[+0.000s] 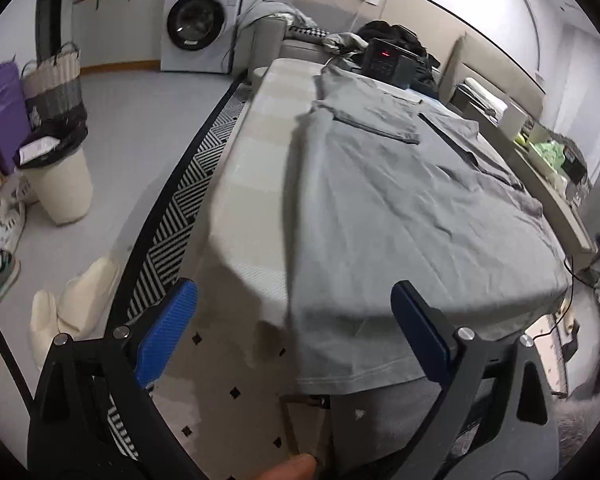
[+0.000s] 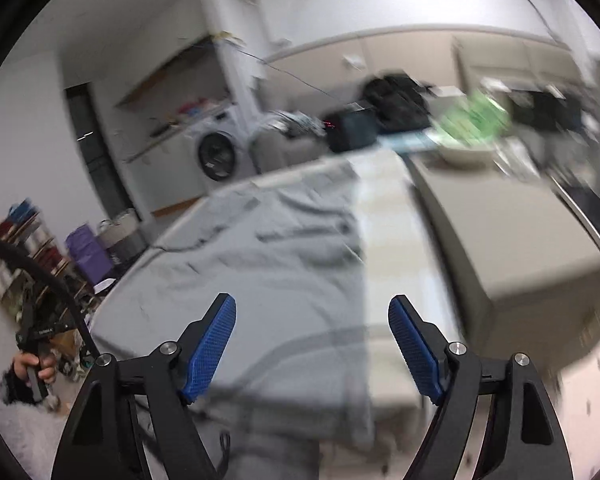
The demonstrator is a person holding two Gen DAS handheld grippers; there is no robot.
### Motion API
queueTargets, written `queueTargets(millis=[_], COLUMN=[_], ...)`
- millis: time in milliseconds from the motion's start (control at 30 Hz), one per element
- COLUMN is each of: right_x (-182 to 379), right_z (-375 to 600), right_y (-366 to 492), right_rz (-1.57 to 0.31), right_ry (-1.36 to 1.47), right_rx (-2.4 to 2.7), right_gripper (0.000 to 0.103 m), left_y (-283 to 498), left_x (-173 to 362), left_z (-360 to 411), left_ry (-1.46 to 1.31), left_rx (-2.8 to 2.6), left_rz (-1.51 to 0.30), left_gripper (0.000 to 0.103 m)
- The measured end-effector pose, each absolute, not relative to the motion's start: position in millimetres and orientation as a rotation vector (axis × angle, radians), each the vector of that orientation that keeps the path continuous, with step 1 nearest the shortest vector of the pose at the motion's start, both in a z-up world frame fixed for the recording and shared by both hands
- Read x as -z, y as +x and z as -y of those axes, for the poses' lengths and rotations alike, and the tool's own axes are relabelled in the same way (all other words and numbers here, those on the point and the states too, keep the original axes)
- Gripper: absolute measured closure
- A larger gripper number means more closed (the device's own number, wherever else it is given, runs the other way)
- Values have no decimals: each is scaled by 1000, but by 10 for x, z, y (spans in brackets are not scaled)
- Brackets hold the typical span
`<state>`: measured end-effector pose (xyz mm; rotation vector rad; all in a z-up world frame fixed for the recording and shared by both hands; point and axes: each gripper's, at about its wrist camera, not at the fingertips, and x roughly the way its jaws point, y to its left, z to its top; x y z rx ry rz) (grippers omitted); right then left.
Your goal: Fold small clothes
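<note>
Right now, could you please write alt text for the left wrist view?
A grey T-shirt lies spread on a padded table, hem hanging over the near edge. The open left gripper hovers before that hem, holding nothing. A washing machine stands behind.

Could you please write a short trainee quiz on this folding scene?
1. True or false: the left tongs are gripping the grey cotton T-shirt.
2. Which white appliance stands against the far wall: A fridge, B front-loading washing machine, C oven?
3. What hangs over the near edge of the beige padded table?

Key: 1 false, both tongs stand open and empty; 2 B; 3 the T-shirt's hem.
</note>
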<state>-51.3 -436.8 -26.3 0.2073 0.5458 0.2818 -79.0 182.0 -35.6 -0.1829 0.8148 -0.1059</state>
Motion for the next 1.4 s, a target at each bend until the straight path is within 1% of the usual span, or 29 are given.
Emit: queueTargets(millis=[67,100,167,200,233,267,333,467,633,700,833,933,967,1033,1200,1267,1400], right_x=[375,445,612,691,749,803,915,1071,1101,1248,1425,1460,1475,1506,1593,1641,1613], right_z=[4166,4071,3886,3820,3774,3730,3675,3713,3976,4094,4301,4448,4488,4558,4646,4666,4602], right_y=[-218,-94,135,209,259,289,267,43,-533,-666,-778,-722,-710,-643,-477,-415,-415], right_rz=[-600,-626,-694,-719,-738,-755,-789,-855,-893,-973,-950,-897,-889,-877,-873,-889,-896], right_ry=[178,162,135,122,107,92,54,-20,-24,-1,173,267,279,286,341,375,351], right_rx=[-333,-349,-380,-386,-388,-389,-380,-300,-158,-93,-144,-166,-173,-178,-255,-286,-308], right_gripper=[41,45,59,62,66,68,76,77,77,77,77,72,66,57,57,57,57], left_y=[-763,-750,-719,-705,-696,-691,-683,-665,-640,-622,-603,-595,-586,-592,-581,-574,-559], left_x=[329,318,287,270,268,266,268,349,447,484,561,589,597,608,674,708,763], left_z=[-1756,-1733,-1709,-1698,-1689,-1680,-1667,-1646,-1614,-1597,-1556,-1535,-1531,-1537,-1533,-1535,-1556], left_ry=[-169,-166,-163,-161,-160,-161,-161,-169,-185,-187,-182,-178,-176,-175,-162,-159,-158], left_rx=[113,115,119,117,117,121,124,134,153,160,165,174,181,195,209,212,217], left_rz=[-804,-804,-797,-795,-793,-793,-794,-813,-832,-839,-858,-860,-859,-859,-865,-877,-884], left_gripper=[7,7,7,7,7,7,7,7,7,7,7,7,7,7,9,12,12])
